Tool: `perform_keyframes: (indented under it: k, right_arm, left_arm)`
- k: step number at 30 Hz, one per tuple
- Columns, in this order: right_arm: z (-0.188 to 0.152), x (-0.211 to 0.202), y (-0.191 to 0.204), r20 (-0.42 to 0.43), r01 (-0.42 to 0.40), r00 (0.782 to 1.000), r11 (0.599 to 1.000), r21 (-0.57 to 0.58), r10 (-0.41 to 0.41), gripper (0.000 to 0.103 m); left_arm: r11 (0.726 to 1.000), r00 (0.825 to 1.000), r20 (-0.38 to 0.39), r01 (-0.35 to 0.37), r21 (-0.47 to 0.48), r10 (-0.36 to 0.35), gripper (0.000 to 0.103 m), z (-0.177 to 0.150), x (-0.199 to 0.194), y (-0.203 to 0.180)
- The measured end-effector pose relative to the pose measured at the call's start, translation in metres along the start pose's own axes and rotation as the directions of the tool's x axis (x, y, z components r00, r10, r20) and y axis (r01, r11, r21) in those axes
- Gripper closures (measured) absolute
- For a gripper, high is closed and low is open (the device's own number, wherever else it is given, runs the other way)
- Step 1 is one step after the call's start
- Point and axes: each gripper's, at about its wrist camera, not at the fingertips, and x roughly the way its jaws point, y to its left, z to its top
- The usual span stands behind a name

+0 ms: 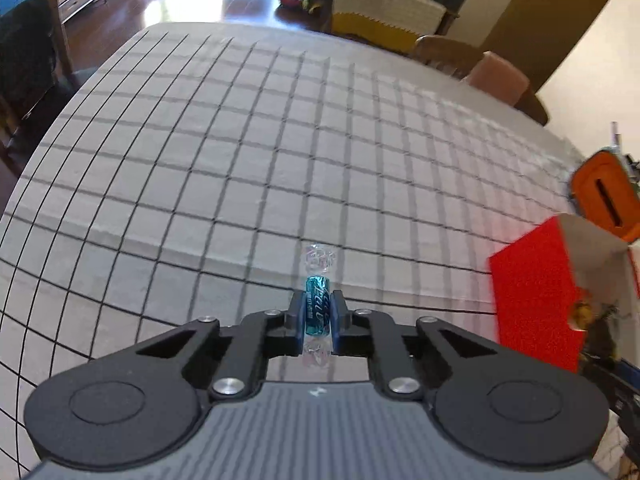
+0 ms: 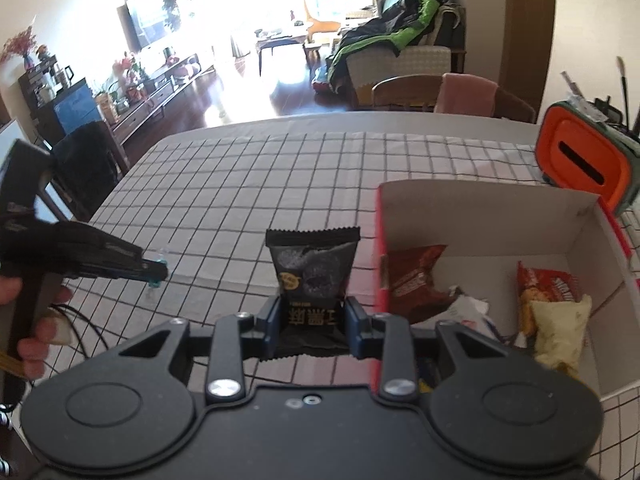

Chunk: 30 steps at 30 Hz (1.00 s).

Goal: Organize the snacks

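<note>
The left gripper [image 1: 318, 312] is pinching a blue wrapped candy [image 1: 317, 308] above the checked surface [image 1: 240, 160]. The right gripper's [image 2: 312, 320] fingers are clamping a black snack packet [image 2: 312, 268] beside the red box [image 2: 576, 216].

I count one blue wrapped candy [image 1: 318, 311], one black snack packet [image 2: 313, 276] and one red box [image 2: 480, 216]. Inside it I make out three packets: one dark red [image 2: 414, 280], one orange-red [image 2: 548, 286], one pale yellow [image 2: 560, 330].
</note>
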Motion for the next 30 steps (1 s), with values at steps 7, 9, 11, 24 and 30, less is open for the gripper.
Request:
perform_keyframes:
  k: [7,9,11,24,30]
  right_arm:
    - [0.001,-0.013,-0.036,0.029,0.066,0.997,0.997,0.047,-0.068,0.071]
    - [0.0,-0.017,-0.046,0.036,0.084,0.996,0.995,0.06,-0.087,0.071]
    - [-0.002,-0.02,-0.059,0.041,0.102,0.994,0.992,0.073,-0.105,0.071]
    - [-0.016,-0.027,-0.136,0.007,0.21,0.977,0.969,0.133,-0.212,0.071]
    - [-0.021,-0.017,-0.155,-0.033,0.207,0.978,0.97,0.129,-0.205,0.071]
  left_arm:
    - [0.994,0.996,0.031,0.079,0.078,-0.082,0.091,0.001,-0.023,-0.051]
    - [0.989,0.994,0.027,0.103,0.105,-0.106,0.091,0.0,-0.025,-0.068]
    - [0.984,0.992,0.027,0.118,0.131,-0.122,0.091,0.001,-0.026,-0.086]
    - [0.936,0.978,-0.046,0.21,0.282,-0.205,0.091,-0.017,-0.01,-0.203]
    - [0.924,0.979,-0.087,0.202,0.325,-0.184,0.091,-0.026,0.011,-0.235]
